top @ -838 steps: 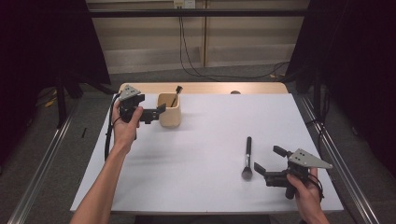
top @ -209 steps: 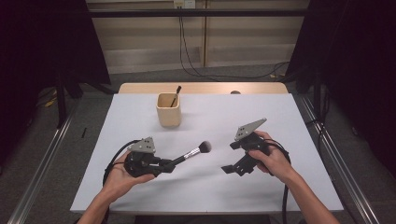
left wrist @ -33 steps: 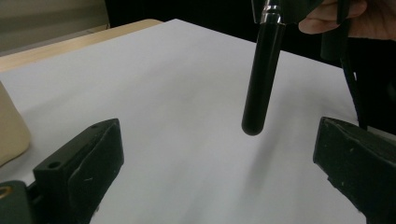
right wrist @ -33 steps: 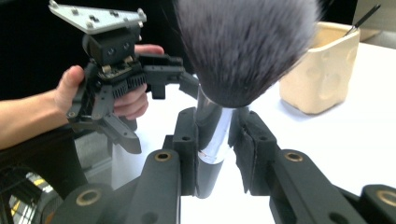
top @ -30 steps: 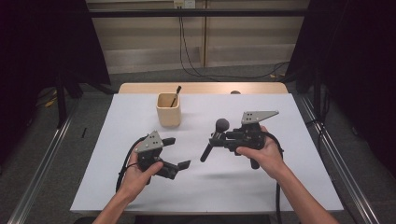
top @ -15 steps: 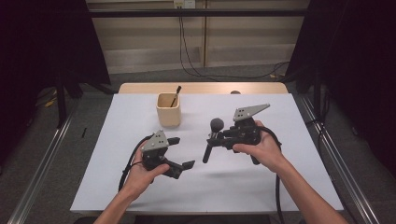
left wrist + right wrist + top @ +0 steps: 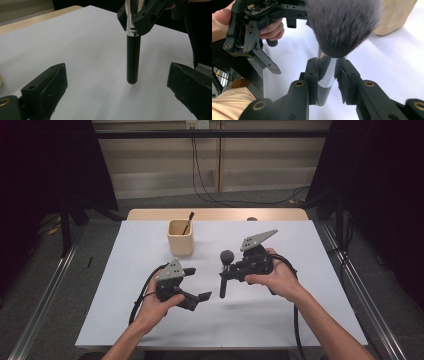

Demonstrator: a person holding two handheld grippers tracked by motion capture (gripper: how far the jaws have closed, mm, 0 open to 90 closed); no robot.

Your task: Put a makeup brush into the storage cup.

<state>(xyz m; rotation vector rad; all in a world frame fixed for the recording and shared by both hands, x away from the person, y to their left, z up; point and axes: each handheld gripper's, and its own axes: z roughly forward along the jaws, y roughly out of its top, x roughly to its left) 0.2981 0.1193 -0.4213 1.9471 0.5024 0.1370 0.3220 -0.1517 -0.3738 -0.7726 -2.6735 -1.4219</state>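
Brush: makeup brush [image 7: 224,270] was held upright above the table [image 7: 300,315], bristle head up, handle end down and clear of the white surface; it hung right of the left tongs [image 7: 192,287] and near the wooden cup [image 7: 180,238]
Right tongs: the right tongs [image 7: 329,75] were closed narrowly on the brush's silver ferrule, just below the bristles, both pads pressed against the metal
Left tongs: the left tongs were spread wide with nothing between them; in the left gripper view the black handle [image 7: 132,60] was seen hanging beyond the gap, apart from either pad
Weight: the brush was judged light; little squeeze would be needed
Stiffness: handle and ferrule were judged rigid; the head [image 7: 342,25] was judged soft and easily splayed or crushed
Surface: the polished ferrule and glossy handle were judged slippery; rotation or sliding within the grip was thought possible
Hold: the ferrule or upper handle was judged the best place; the bristles were best left untouched
Cup: a second, thinner brush [image 7: 188,222] was seen leaning inside the cup
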